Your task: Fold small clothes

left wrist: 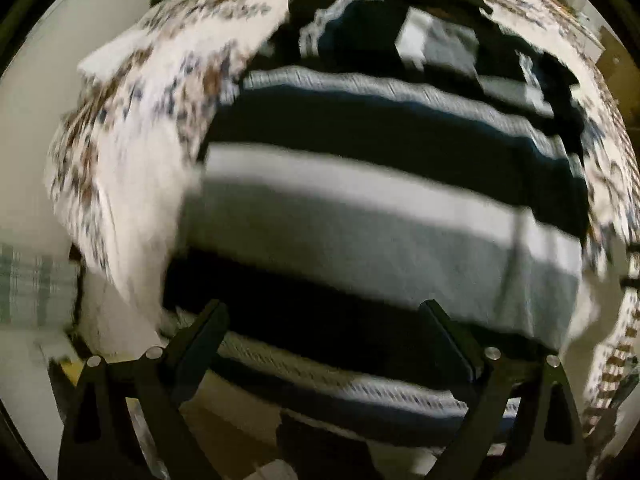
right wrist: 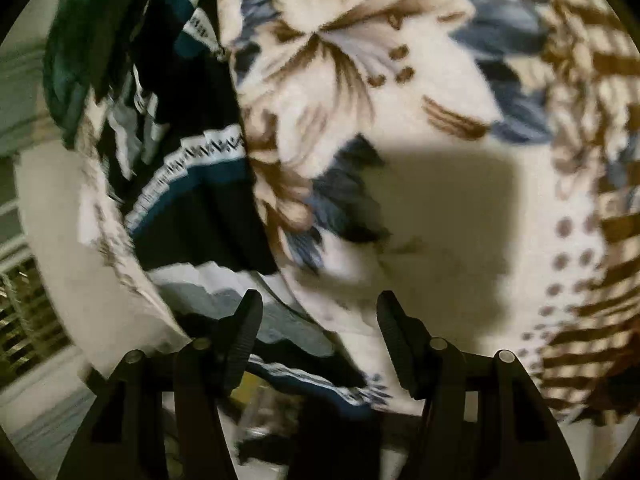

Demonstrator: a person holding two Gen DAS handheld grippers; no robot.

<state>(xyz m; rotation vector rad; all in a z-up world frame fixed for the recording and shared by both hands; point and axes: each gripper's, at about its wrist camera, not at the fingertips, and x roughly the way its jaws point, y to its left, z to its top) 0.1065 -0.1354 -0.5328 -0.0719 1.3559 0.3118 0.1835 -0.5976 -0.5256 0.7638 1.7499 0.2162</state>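
A striped garment [left wrist: 380, 200] in black, white, grey and navy bands lies spread on a floral cloth [left wrist: 132, 152]. My left gripper [left wrist: 324, 312] is open just above the garment's near edge, fingers wide apart with nothing between them. In the right wrist view the same striped garment [right wrist: 192, 208] lies at the left on the floral cloth [right wrist: 360, 80]. My right gripper [right wrist: 318, 304] is open over the garment's edge where it meets the cloth, holding nothing. Both views are blurred.
More dark and white clothes [left wrist: 400, 28] are piled at the far end of the floral cloth. A plaid fabric [left wrist: 36, 288] shows at the lower left. A slatted surface [right wrist: 28, 320] lies beyond the cloth's left edge.
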